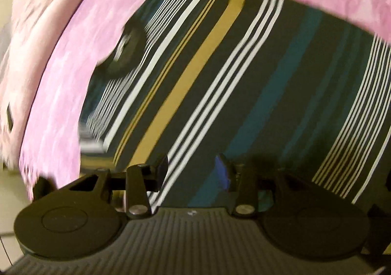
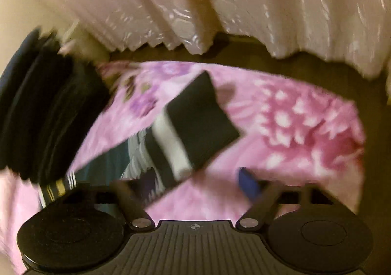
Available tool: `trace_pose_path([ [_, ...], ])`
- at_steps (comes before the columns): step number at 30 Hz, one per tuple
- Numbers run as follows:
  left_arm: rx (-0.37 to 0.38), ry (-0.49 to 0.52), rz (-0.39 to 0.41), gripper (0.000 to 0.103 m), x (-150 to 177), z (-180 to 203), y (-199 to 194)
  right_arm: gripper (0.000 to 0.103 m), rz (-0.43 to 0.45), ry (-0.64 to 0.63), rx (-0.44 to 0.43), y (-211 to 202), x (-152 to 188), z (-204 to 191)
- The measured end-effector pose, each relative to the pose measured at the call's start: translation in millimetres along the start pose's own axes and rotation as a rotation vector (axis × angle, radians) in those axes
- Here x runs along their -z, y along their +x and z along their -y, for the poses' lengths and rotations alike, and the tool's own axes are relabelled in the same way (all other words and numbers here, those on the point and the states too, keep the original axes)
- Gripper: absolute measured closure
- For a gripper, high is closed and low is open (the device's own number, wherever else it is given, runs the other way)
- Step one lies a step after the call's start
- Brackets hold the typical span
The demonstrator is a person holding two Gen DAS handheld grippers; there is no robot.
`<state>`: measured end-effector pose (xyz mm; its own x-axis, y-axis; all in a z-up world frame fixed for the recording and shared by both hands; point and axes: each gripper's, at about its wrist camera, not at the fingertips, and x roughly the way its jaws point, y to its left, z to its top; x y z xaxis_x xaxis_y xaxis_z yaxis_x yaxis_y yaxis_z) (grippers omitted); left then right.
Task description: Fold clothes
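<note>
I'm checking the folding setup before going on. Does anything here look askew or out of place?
Nothing looks damaged or spilled. The striped garment lies on the pink floral sheet, and one dark sleeve sticks out at an angle, not yet folded in. Both views are motion-blurred, so finer creases cannot be judged.

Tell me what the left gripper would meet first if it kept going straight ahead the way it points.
Most likely the striped garment: it fills the view just beyond the open left gripper, with the pink bedspread off to the side. Blur makes depth uncertain.
</note>
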<state>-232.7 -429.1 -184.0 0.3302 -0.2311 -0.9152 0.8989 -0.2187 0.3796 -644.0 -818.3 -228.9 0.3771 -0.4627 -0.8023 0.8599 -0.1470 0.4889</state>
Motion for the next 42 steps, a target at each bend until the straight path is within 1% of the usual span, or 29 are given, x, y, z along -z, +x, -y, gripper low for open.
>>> trace_pose_path([
  [2,0.007,0.036,0.008,0.064,-24,10,-2,0.042,0.037,0.081,-0.054,6,-7,13],
  [3,0.008,0.053,0.008,0.064,-34,14,-1,0.064,0.051,0.112,-0.072,8,-10,19],
  [4,0.005,0.068,0.003,0.064,-40,14,1,0.1,0.054,0.119,-0.07,6,-13,21],
  [5,0.003,0.083,-0.002,0.064,-45,15,3,0.103,0.059,0.119,-0.065,4,-16,24],
  [6,0.0,0.094,-0.007,0.064,-49,15,5,0.103,0.071,0.094,-0.045,-4,-19,23],
  [9,-0.021,0.078,-0.039,0.064,-55,9,5,0.103,0.129,-0.06,0.039,-35,-25,15],
  [11,-0.024,0.062,-0.043,0.064,-58,9,1,0.103,0.118,-0.156,0.076,-41,-25,14],
  [14,-0.026,0.035,-0.048,0.064,-57,11,-3,0.102,0.065,-0.183,0.12,-34,-20,15],
  [15,-0.027,0.026,-0.049,0.064,-57,12,-5,0.084,0.055,-0.194,0.137,-33,-18,14],
  [16,-0.028,0.014,-0.05,0.064,-56,13,-7,0.045,0.065,-0.207,0.158,-36,-15,11],
  [17,-0.028,-0.008,-0.048,0.064,-54,14,-11,0.03,0.074,-0.22,0.179,-40,-11,8],
  [18,-0.024,-0.037,-0.046,0.064,-50,13,-15,0.025,0.074,-0.236,0.191,-44,-6,4],
  [23,0.022,-0.267,-0.031,0.06,-19,-7,-34,0.025,-0.05,-0.349,0.146,-70,38,-38],
  [26,0.052,-0.413,-0.021,0.058,1,-21,-45,0.025,-0.114,-0.462,0.072,-93,81,-80],
  [28,0.071,-0.542,-0.005,0.055,18,-33,-55,0.025,-0.149,-0.538,0.028,-108,109,-109],
  [29,0.073,-0.599,0.005,0.051,29,-38,-60,0.025,-0.167,-0.578,0.007,-115,124,-124],
  [30,0.071,-0.632,0.013,0.047,41,-41,-64,0.025,-0.187,-0.621,-0.01,-123,139,-141],
  [31,0.068,-0.664,0.021,0.044,54,-44,-68,0.024,-0.206,-0.668,-0.023,-130,155,-157],
  [32,0.066,-0.697,0.029,0.037,66,-48,-73,0.024,-0.22,-0.719,-0.024,-135,171,-175],
  [33,0.064,-0.729,0.037,0.033,79,-51,-77,0.016,-0.231,-0.769,-0.024,-140,187,-191],
  [34,0.061,-0.761,0.045,0.031,91,-55,-81,0.003,-0.232,-0.811,-0.022,-145,201,-204],
  [35,0.059,-0.794,0.053,0.024,104,-58,-86,0.001,-0.225,-0.855,-0.018,-151,216,-217],
  [36,0.056,-0.826,0.062,0.014,116,-61,-90,0.001,-0.216,-0.897,-0.015,-160,231,-228],
  [37,0.053,-0.858,0.07,0.01,129,-65,-94,0.001,-0.217,-0.922,-0.017,-166,243,-235],
  [38,0.051,-0.891,0.078,0.007,141,-68,-99,0.001,-0.219,-0.943,-0.017,-173,255,-242],
  [40,0.047,-0.948,0.094,0.007,165,-74,-107,0.001,-0.238,-0.952,-0.008,-183,277,-252],
  [42,0.053,-0.971,0.107,0.007,184,-76,-112,0.001,-0.275,-0.951,-0.003,-188,295,-257],
])
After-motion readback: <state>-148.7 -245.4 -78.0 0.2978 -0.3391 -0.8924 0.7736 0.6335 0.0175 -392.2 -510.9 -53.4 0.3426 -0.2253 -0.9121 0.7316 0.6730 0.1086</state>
